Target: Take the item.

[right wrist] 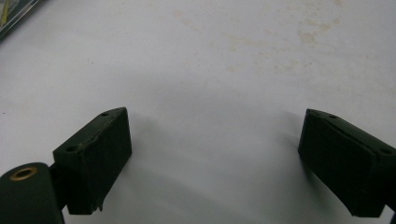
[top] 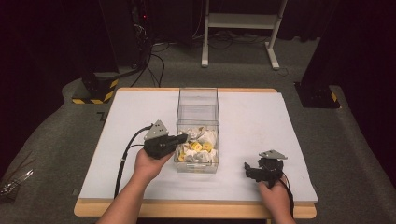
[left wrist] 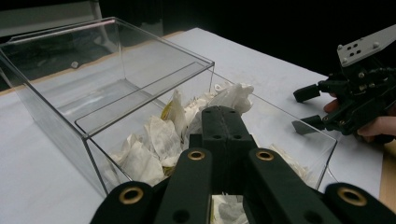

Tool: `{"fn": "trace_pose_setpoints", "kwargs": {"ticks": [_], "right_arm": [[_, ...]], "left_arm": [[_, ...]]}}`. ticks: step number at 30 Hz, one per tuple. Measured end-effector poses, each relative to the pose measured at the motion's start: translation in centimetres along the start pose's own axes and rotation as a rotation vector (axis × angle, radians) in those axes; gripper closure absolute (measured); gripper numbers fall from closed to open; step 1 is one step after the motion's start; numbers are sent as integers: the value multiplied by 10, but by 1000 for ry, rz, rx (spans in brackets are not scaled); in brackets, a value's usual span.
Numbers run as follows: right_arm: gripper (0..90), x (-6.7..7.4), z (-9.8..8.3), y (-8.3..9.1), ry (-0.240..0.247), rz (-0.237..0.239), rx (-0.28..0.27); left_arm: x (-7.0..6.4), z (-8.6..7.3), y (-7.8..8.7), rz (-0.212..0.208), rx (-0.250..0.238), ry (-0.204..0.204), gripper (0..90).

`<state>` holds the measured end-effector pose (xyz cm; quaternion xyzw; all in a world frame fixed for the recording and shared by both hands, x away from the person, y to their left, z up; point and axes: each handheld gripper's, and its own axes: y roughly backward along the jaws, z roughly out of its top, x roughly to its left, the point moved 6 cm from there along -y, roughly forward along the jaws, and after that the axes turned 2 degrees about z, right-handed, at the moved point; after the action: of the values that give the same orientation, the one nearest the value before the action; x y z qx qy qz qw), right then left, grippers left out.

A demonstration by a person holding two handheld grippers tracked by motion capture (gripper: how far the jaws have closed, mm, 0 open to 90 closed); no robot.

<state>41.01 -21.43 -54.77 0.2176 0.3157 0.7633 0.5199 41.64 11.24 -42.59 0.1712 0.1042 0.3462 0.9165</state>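
Note:
A clear plastic box [top: 198, 109] stands mid-table, its near half heaped with white crumpled packets [top: 208, 136] and yellow pieces [top: 196, 147]. My left gripper [top: 184, 137] reaches over the box's near left rim, shut, with nothing visible between its jaws. In the left gripper view the closed jaws [left wrist: 224, 113] hang just above the white packets [left wrist: 159, 136] inside the box [left wrist: 56, 122]. My right gripper [top: 248, 169] rests low over the table at the near right, open and empty. The right gripper view has its jaws [right wrist: 215, 140] wide apart over bare white surface. Across the box stands the right gripper [left wrist: 304, 110].
The white tabletop [top: 261, 122] has a wooden front edge [top: 196, 209]. The far half of the box holds nothing. On the floor beyond stand black bases with yellow-striped tape [top: 95, 88], trailing cables [top: 154, 65] and a white frame [top: 240, 28].

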Motion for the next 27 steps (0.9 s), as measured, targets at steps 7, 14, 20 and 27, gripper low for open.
{"fn": "trace_pose_setpoints", "kwargs": {"ticks": [7, 14, 20, 27], "right_arm": [[96, 0, 0, 0, 0, 0, 0], [96, 0, 0, 0, 0, 0, 0], [96, 0, 0, 0, 0, 0, 0], [96, 0, 0, 0, 0, 0, 0]], "left_arm": [[0, 6, 4, 10, -38, -2, 900], [0, 13, 11, 21, -79, -1, 900], [2, 18, 17, 31, -107, -1, 900], [3, 24, 23, 34, -133, -3, 900]]}}
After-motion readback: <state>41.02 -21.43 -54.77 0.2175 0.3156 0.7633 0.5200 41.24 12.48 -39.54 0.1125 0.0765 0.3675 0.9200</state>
